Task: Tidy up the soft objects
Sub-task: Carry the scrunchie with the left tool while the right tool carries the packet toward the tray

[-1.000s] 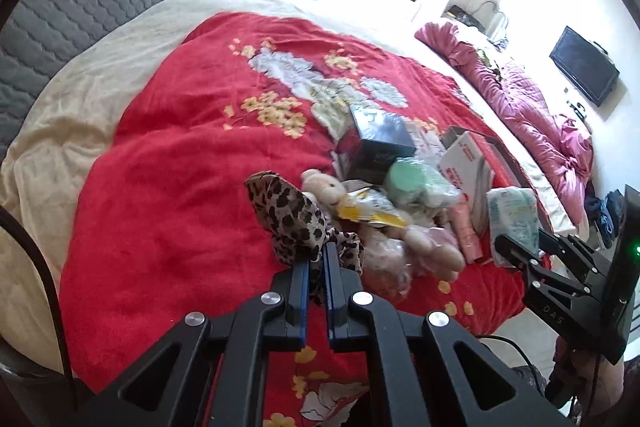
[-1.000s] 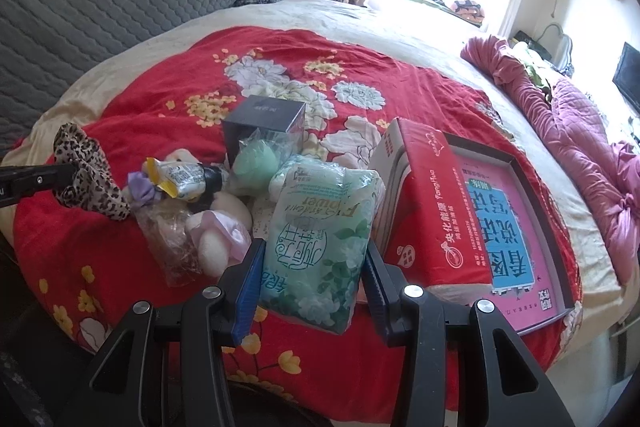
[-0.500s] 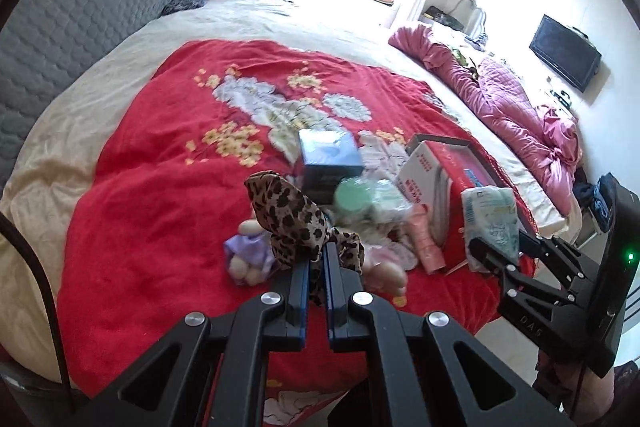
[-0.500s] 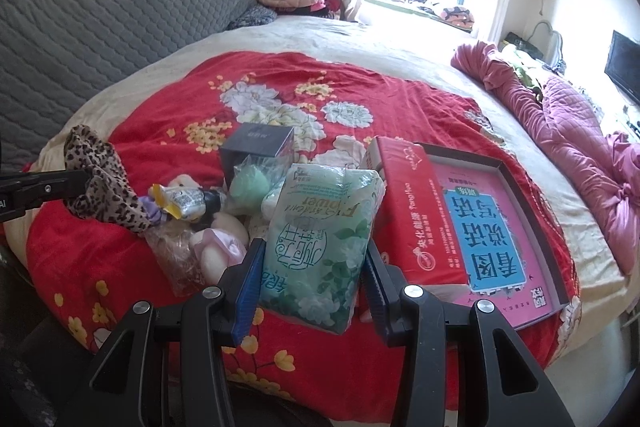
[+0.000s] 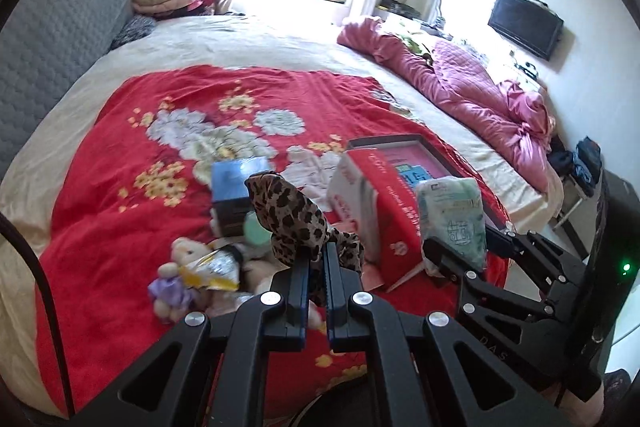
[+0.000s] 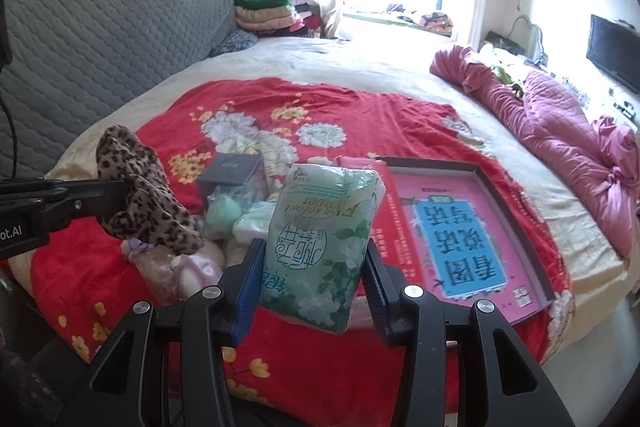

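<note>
Pinching a crumpled leopard-print fabric piece (image 5: 294, 215), the left claw (image 5: 317, 259) held it above the red floral blanket (image 5: 120, 187); the right claw (image 6: 312, 279) gripped a soft green flower-printed tissue pack (image 6: 320, 239) near the open red cardboard box (image 6: 460, 227).

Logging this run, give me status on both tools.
Left tool shut on leopard cloth. Right tool shut on green packet. Both off the red blanket.
</note>
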`<state>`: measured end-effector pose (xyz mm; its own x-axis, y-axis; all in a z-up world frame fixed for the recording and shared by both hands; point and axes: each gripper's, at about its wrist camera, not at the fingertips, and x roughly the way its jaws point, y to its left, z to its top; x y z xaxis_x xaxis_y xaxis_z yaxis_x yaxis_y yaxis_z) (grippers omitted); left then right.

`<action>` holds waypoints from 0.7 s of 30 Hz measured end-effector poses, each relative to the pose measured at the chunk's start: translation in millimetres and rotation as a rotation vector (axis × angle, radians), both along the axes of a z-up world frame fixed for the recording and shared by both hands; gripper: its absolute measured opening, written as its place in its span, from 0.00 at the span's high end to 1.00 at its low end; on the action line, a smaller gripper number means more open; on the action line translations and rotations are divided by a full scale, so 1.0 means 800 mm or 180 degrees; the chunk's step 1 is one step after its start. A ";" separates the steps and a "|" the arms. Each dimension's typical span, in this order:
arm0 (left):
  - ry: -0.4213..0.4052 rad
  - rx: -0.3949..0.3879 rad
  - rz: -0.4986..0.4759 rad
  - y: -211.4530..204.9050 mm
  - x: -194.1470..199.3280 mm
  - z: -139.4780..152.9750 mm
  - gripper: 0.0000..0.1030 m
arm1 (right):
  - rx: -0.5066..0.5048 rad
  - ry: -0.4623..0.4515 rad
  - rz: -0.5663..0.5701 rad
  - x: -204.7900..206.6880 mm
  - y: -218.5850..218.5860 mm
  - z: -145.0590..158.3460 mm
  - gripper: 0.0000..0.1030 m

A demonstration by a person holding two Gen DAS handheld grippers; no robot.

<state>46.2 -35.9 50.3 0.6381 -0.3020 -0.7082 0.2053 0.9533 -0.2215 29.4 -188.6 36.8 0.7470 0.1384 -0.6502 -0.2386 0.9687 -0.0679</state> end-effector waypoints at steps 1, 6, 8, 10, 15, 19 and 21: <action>-0.0010 0.0005 -0.0036 -0.008 0.002 0.001 0.94 | 0.0042 -0.0017 -0.0031 0.000 -0.007 0.003 0.54; -0.0040 0.0067 -0.0167 -0.044 0.009 0.007 0.94 | 0.0082 -0.0105 -0.0175 0.001 -0.030 0.015 0.54; -0.0048 0.0105 -0.0221 -0.059 0.014 0.008 0.94 | 0.0101 -0.0135 -0.0238 0.002 -0.042 0.019 0.54; -0.0051 0.0111 -0.0275 -0.073 0.019 0.009 0.94 | 0.0136 -0.0154 -0.0322 0.002 -0.058 0.022 0.54; -0.0033 0.0174 -0.0391 -0.107 0.034 0.006 0.94 | 0.0153 -0.0200 -0.0529 0.004 -0.096 0.026 0.54; -0.0010 0.0215 -0.0471 -0.135 0.045 0.002 0.94 | 0.0209 -0.0207 -0.0693 0.007 -0.128 0.026 0.54; 0.0014 0.0210 -0.0528 -0.149 0.050 -0.001 0.94 | 0.0222 -0.0207 -0.0767 0.010 -0.142 0.025 0.54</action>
<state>86.1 -154.9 49.5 0.5803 -0.3556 -0.7327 0.3600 0.9190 -0.1609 37.4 -302.2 56.6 0.8037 -0.0059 -0.5950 0.0024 1.0000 -0.0066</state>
